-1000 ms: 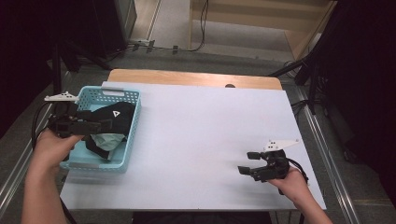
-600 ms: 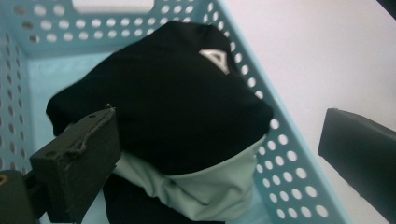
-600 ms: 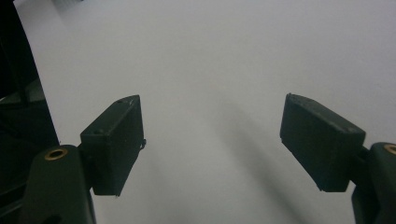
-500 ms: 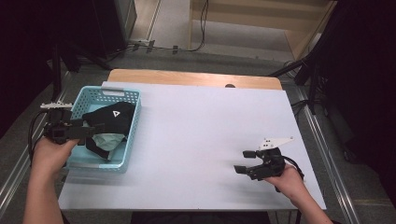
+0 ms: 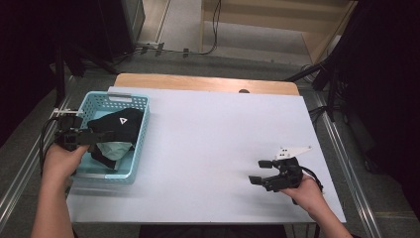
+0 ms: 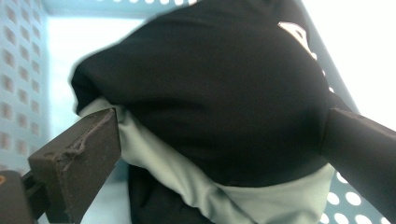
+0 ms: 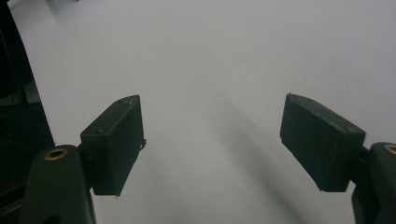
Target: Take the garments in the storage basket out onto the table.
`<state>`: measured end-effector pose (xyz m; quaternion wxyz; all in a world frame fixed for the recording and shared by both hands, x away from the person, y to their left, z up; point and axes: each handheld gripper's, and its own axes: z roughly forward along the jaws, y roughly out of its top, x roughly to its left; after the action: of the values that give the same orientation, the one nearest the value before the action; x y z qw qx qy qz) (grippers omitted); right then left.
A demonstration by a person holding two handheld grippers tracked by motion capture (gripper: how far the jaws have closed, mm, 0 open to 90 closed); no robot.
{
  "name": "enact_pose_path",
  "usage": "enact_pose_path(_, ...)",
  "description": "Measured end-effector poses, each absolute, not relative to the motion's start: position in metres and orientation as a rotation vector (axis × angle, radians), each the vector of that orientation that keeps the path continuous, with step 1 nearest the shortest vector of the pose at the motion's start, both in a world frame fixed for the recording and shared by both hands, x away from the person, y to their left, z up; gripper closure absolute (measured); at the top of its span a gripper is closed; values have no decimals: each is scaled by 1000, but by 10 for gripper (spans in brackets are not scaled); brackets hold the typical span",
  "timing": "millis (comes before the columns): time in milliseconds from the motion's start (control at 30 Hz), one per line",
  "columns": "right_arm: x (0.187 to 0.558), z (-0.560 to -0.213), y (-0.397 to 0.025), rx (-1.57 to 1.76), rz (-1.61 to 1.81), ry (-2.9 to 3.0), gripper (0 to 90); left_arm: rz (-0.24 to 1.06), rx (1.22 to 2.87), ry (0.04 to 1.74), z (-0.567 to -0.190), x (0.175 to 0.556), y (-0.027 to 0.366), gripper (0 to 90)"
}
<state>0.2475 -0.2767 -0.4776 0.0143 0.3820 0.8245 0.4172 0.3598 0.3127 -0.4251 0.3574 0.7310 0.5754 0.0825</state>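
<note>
Since a second ago the left gripper (image 5: 101,135) has drawn back toward the near-left side of the blue basket (image 5: 139,130), and its jaws now stand spread on either side of the black garment (image 5: 120,125) rather than pinching it, as the left gripper view makes plain. That garment lies bunched inside the basket with a pale green cloth (image 6: 261,200) tucked beneath it. Well away from the basket, toward the table's (image 5: 218,129) near-right corner, the right gripper (image 5: 261,172) has shifted only a little; its jaws are spread wide over bare white tabletop, holding nothing. My reading is that the clothing is now set down in the basket and released, so the placing step looks finished.
</note>
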Motion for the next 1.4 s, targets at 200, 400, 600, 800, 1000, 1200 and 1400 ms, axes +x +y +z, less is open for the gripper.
enact_pose_path(200, 246, -479, -276, 1189, 1302, 2573, 200, 213, 1886, 1458, -431, 372, 307, 0)
enact_pose_path(400, 245, -479, -276, 1189, 1301, 2575, 200, 212, 1912, 1462, -439, 379, 299, 0)
enact_pose_path(600, 243, -479, -277, 1195, 1299, 2571, 200, 225, 1880, 1407, -449, 375, 304, 0)
enact_pose_path(800, 242, -478, -277, 1191, 1328, 2571, 200, 285, 1965, 1341, -455, 375, 297, 0)
enact_pose_path(1000, 243, -479, -277, 1198, 1314, 2574, 200, 234, 1950, 1388, -460, 381, 298, 0)
enact_pose_path(1200, 241, -477, -273, 1166, 1339, 2585, 199, 281, 1977, 1341, -470, 387, 293, 0)
enact_pose_path(1400, 240, -477, -272, 1156, 1362, 2590, 199, 277, 2001, 1352, -472, 389, 289, 0)
